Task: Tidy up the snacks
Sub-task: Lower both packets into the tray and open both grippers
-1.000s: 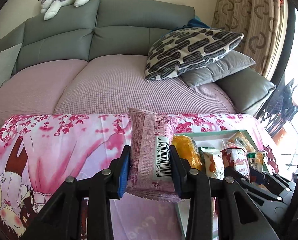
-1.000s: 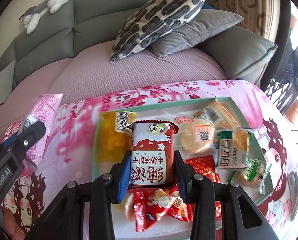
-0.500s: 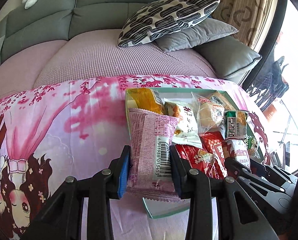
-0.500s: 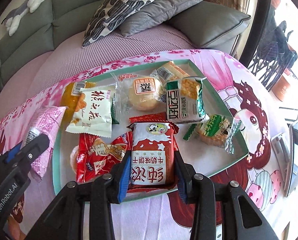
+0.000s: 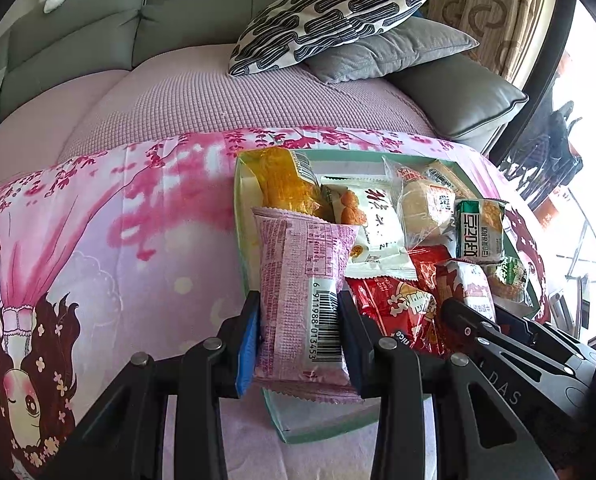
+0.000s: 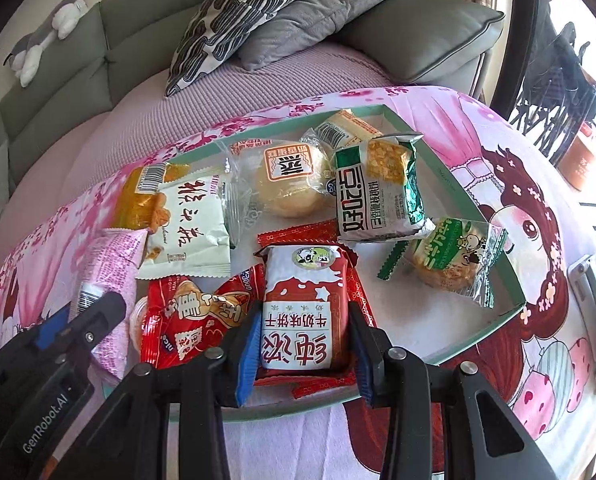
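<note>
Clamping a pink packet (image 5: 299, 304), the left gripper (image 5: 298, 344) now holds it over the tray's (image 5: 240, 240) left rim — half a second ago it hung a little short of there. At 3 o'clock from it, the right gripper (image 6: 303, 344) pinches a red-and-white biscuit packet (image 6: 298, 312) low over the tray floor, closer to the red packet (image 6: 186, 320) at its 9 o'clock than before. Both packets remain gripped; the pink cloth (image 5: 98, 240) lies beneath.

Pink packet (image 5: 298, 300); red-white packet (image 6: 301, 312); mint-green tray (image 6: 473, 208); pink blossom-print cloth (image 5: 138, 220).
</note>
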